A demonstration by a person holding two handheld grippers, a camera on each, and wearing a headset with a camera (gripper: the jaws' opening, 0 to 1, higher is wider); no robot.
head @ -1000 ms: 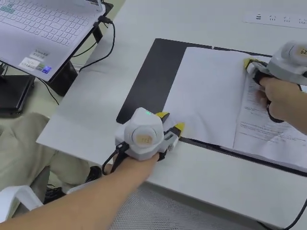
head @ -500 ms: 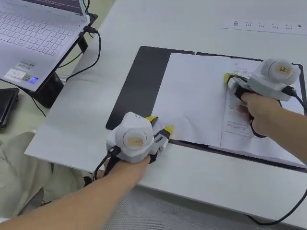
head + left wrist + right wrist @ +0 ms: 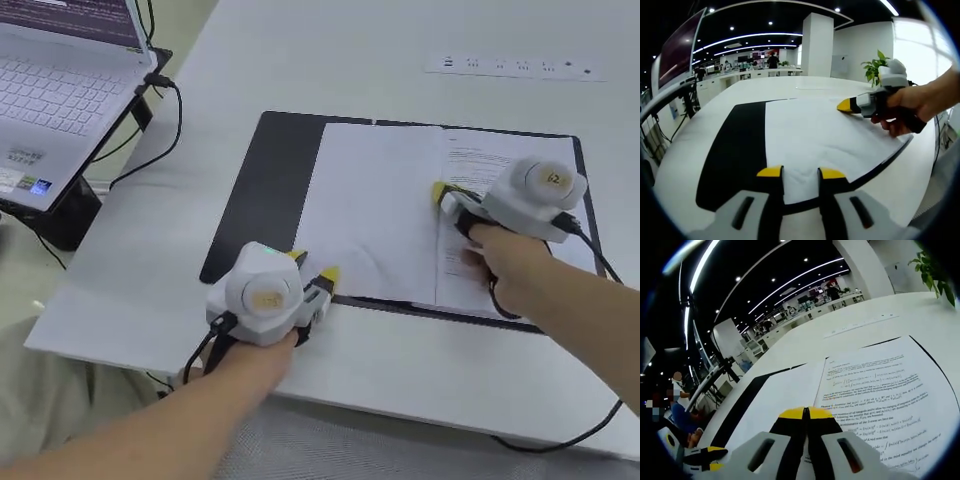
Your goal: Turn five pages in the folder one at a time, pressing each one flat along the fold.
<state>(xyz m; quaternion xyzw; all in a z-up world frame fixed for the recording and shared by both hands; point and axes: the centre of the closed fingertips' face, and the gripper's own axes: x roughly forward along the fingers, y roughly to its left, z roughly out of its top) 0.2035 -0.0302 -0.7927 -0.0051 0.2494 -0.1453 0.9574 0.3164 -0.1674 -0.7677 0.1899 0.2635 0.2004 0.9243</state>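
A black folder (image 3: 262, 190) lies open on the white table. A blank turned page (image 3: 372, 210) rests on its left half and a printed page (image 3: 482, 152) on its right. My right gripper (image 3: 439, 192) is shut, its yellow tips down on the fold between the two pages. From its own view the shut right gripper (image 3: 805, 413) sits where the blank page (image 3: 782, 395) meets the printed page (image 3: 880, 390). My left gripper (image 3: 312, 265) stands open at the blank page's near left corner. In its own view the left gripper (image 3: 801, 173) straddles the page edge (image 3: 805, 135), and the right gripper (image 3: 846, 106) shows further off.
A white laptop (image 3: 50, 85) on a stand sits far left with a black cable (image 3: 172, 110) running to it. A power strip (image 3: 515, 67) lies at the table's far side. The table's near edge (image 3: 400, 405) runs just under my hands.
The head camera has shifted. My right gripper has slid along the fold from near the folder's top toward its middle. The left gripper has stayed at the page's near corner.
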